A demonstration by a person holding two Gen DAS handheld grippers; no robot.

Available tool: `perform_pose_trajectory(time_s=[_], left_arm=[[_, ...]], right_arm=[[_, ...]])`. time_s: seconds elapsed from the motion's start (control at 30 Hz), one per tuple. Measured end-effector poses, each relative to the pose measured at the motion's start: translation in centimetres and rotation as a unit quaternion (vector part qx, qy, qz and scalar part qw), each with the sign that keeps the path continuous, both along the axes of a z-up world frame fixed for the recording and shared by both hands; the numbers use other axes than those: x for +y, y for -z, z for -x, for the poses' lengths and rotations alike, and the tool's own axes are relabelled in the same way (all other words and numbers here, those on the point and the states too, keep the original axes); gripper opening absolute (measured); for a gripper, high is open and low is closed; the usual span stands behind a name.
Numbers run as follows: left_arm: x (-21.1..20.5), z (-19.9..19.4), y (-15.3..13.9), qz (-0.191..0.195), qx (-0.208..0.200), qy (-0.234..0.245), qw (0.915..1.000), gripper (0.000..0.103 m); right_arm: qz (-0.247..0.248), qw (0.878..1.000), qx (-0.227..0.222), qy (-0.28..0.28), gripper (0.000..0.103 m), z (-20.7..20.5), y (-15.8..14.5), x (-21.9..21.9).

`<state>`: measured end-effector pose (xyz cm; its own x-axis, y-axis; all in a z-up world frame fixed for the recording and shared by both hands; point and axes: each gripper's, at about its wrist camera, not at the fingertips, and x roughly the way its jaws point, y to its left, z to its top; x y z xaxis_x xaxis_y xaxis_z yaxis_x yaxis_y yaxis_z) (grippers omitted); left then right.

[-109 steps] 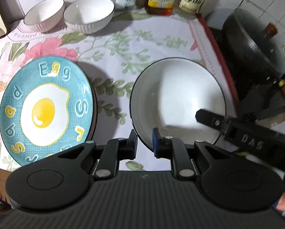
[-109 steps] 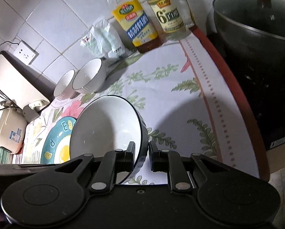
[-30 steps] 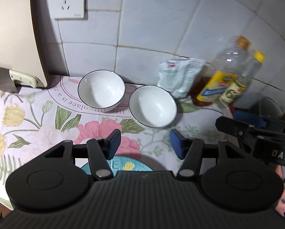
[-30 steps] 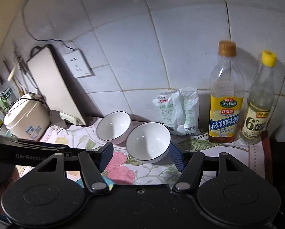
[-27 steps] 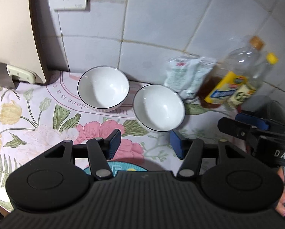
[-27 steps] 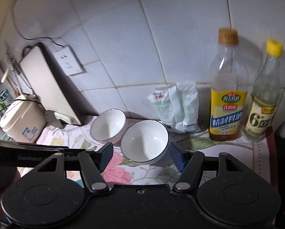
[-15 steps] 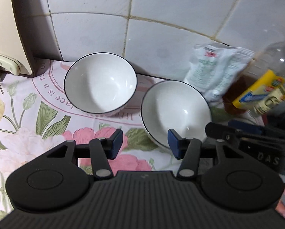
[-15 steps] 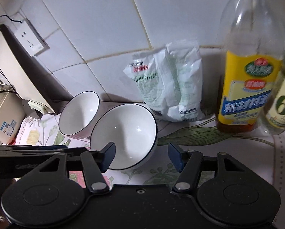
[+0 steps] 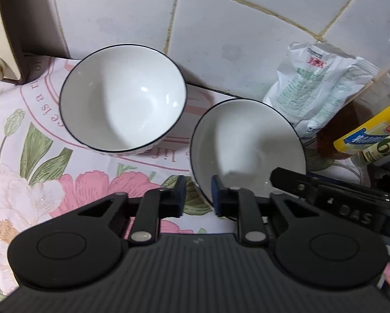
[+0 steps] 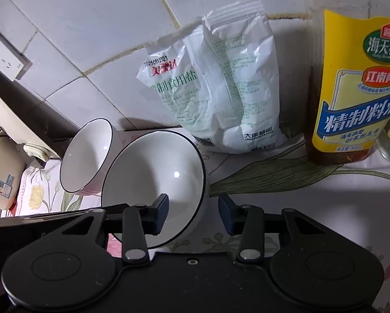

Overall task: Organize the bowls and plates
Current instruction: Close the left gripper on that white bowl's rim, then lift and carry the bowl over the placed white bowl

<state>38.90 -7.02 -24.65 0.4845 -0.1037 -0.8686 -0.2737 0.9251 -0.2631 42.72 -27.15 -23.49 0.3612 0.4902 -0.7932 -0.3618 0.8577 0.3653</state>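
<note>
Your salt bag reads 2025081221, the yellow-label bottle says 海天料酒 and 精制料酒, both right behind the near bowl. That bowl sits mouth-up on the floral cloth, far bowl beside it. Left gripper pinches its rim; right gripper is closing, rim between the jaws

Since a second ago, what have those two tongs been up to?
Both dropped toward the right bowl by the wall. The left tongs have shut on its near rim; the right tongs straddle its other rim, jaws closing, pads not yet pressing. The left bowl, salt bag and bottle stayed put.
</note>
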Motion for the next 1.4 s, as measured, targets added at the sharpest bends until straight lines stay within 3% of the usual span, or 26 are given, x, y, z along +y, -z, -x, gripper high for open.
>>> perform_pose_trajectory(time_s=[0.03,0.1,0.23,0.57,0.93,1.2,1.4], left_arm=[[-0.2,-0.1,0.0,-0.006,0.002,0.001,1.0000,0.015],[-0.6,-0.3,-0.1,-0.020,0.007,0.003,0.9998,0.014],[-2.0,-0.4,-0.1,-0.062,0.019,0.011,0.9979,0.012],[-2.0,2.0,-2.1,-0.054,0.038,0.018,0.9977,0.011],[-3.6,7.4,-8.1,-0.075,-0.001,0.046,0.9962,0.011],[-5.7,13.0,-13.1,-0.105,-0.043,0.084,0.9900,0.011],[-7.3,16.8,-15.1,-0.103,-0.074,0.109,0.9860,0.011]], right_arm=[[0.002,1.000,0.006,0.002,0.028,-0.1,0.2,0.1],[0.011,1.000,0.018,0.011,0.020,-0.4,0.6,0.3],[0.012,1.000,0.022,0.017,0.018,0.1,0.1,0.3],[0.017,0.998,0.054,0.037,0.018,2.4,-0.9,-0.1],[0.004,0.998,0.042,0.046,0.018,7.8,-5.8,-2.3],[-0.012,0.998,0.010,0.057,0.018,13.3,-9.9,-4.3],[-0.028,0.997,-0.003,0.075,0.018,17.5,-12.0,-7.0]])
